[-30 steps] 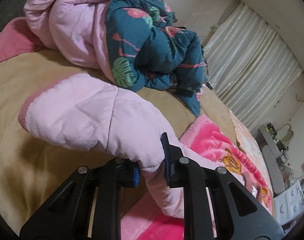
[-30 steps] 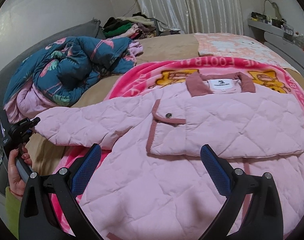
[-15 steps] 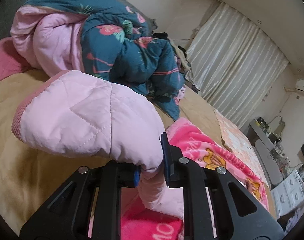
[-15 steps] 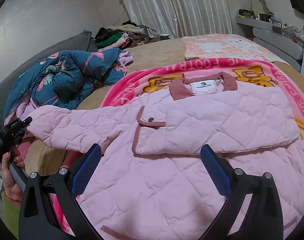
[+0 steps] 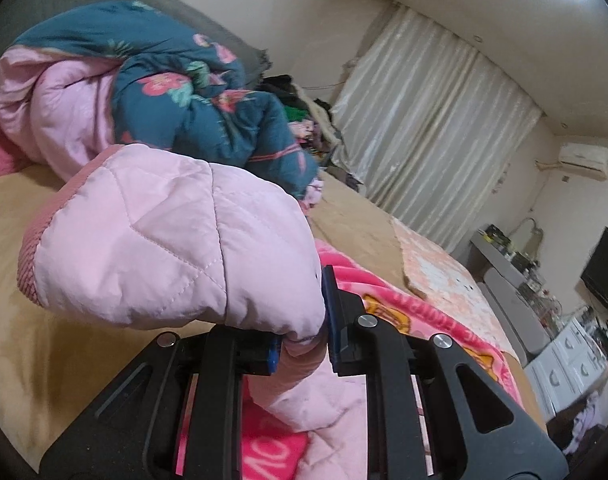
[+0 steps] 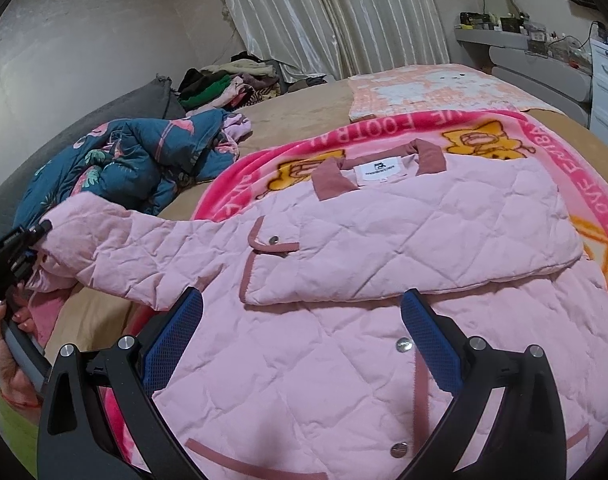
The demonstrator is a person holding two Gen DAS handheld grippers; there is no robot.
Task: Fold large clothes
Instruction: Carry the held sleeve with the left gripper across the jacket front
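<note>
A pink quilted jacket [image 6: 383, 264] with dusty-rose collar and trim lies front up on a bright pink cartoon blanket [image 6: 543, 136]. Its right-hand sleeve is folded across the chest. My left gripper [image 5: 304, 344] is shut on the jacket's other sleeve [image 5: 176, 236] near the cuff and holds it raised above the bed; it shows at the far left in the right wrist view [image 6: 28, 248], with the sleeve [image 6: 144, 244] stretched out from the body. My right gripper [image 6: 300, 336] is open and empty, hovering over the jacket's lower front.
A crumpled teal floral and pink duvet [image 6: 132, 160] lies on the tan bed [image 6: 296, 116] to the left. A heap of clothes [image 6: 228, 80] sits by the curtains. A peach blanket [image 6: 435, 88] lies at the far end. Shelves and drawers [image 6: 607, 80] stand right.
My left gripper has lifted the sleeve higher off the bed and tilted upward. My right gripper has moved closer over the jacket and stays open.
</note>
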